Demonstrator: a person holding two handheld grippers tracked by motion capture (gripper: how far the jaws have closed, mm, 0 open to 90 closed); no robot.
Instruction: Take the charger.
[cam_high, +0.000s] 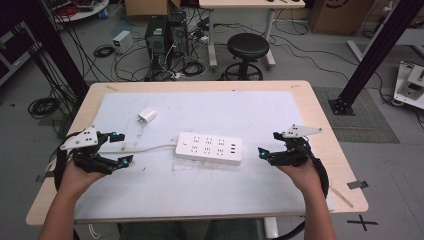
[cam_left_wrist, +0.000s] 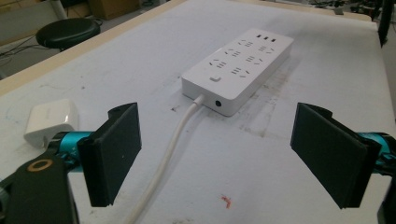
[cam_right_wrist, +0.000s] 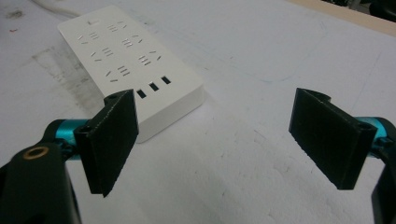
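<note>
Left tongs (cam_high: 121, 148) | right tongs (cam_high: 268, 145) (both agape) | power strip (cam_high: 209, 148) between

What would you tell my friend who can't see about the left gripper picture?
A white power strip lies flat on a white table, and its cable runs back between two black jaws held wide apart. A small white charger sits off to the left.

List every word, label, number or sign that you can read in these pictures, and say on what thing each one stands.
None can be read.
Power strip: sockets, slots and a switch, with no legible print.
White charger: faint marking, too blurred to read.
Cardboard box: dark print, cut off and unreadable.
Floor: a black tape cross, not lettering.
</note>
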